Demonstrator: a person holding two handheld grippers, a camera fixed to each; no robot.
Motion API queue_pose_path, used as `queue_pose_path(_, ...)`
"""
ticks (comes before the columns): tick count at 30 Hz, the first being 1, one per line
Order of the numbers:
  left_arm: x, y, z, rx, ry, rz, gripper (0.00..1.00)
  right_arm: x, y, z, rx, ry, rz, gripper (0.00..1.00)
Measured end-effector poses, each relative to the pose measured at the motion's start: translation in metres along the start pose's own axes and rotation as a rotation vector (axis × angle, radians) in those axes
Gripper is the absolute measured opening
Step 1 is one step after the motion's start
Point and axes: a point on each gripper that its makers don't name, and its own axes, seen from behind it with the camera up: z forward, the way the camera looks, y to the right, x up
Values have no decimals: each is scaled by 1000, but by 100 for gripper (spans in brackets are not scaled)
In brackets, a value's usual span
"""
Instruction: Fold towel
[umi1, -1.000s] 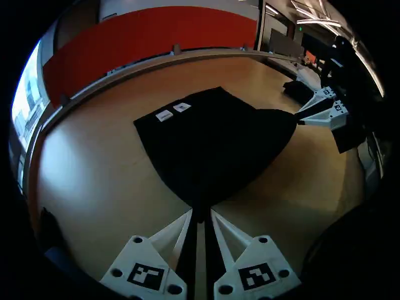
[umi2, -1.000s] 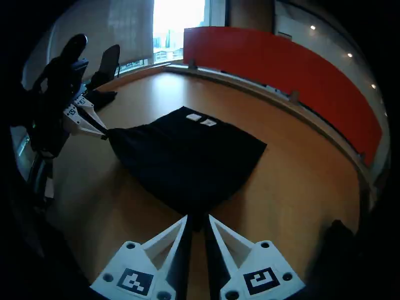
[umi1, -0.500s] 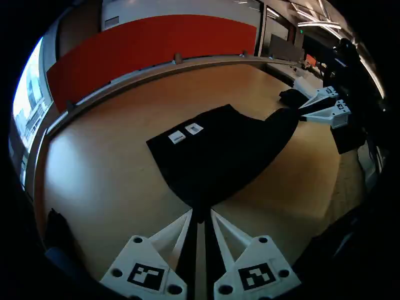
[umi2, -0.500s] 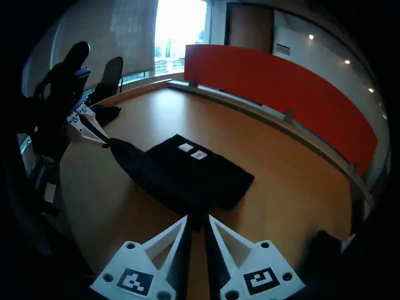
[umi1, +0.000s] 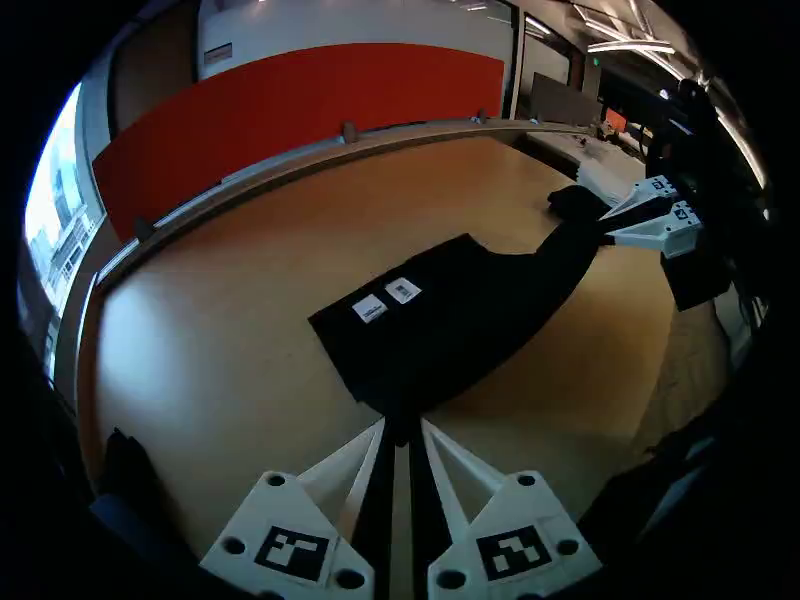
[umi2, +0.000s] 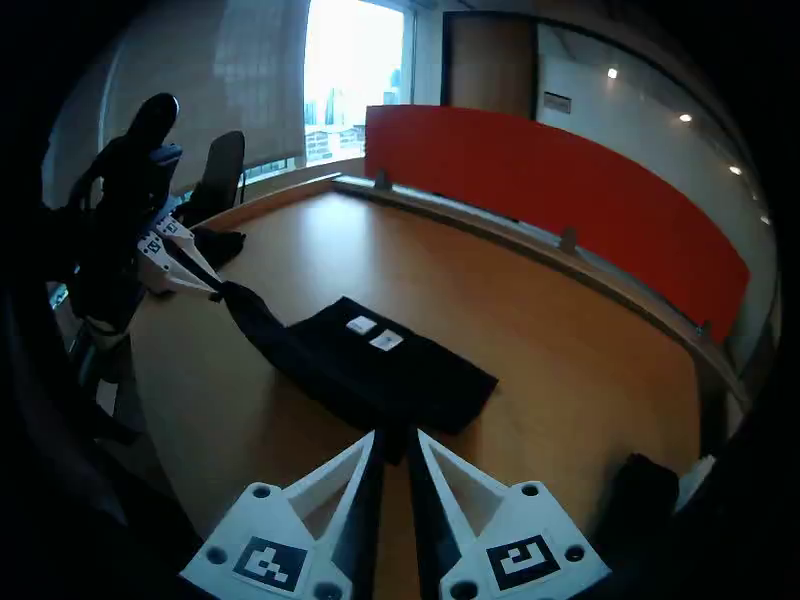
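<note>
One black towel (umi1: 450, 310) hangs stretched between two grippers above a long wooden table (umi1: 230, 330). Its near edge is lifted into a taut band while the rest lies flat mid-table. Two small white labels (umi1: 370, 308) sit side by side on the flat part, near its far edge.

In the left gripper view, the left gripper (umi1: 400, 440) has its fingers drawn close together on one towel corner. The right gripper (umi1: 655, 215), farther off, pinches the opposite corner. The right gripper view shows the same hold in reverse: the right gripper (umi2: 397, 440) clamps the cloth (umi2: 390, 370), and the left gripper (umi2: 180, 265) grips the band's other end near the table's edge.

Two dark bundles lie on the table, one (umi1: 580, 200) just beside the right gripper and one (umi2: 215, 243) just beside the left. One red partition (umi2: 560, 190) runs along the table's far side, with one bright window (umi2: 350, 70) and a chair (umi2: 222, 165) at its end. Bare wood surrounds the towel on every side, widest toward the partition.
</note>
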Motion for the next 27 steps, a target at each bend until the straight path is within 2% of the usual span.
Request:
queue_pose_path(12, 7, 4, -15, -9, 10, -12, 9, 8, -2, -13, 3, 11, -5, 16)
queue_pose_path(27, 9, 8, -24, -13, 8, -25, 9, 12, -4, -19, 10, 10, -11, 16)
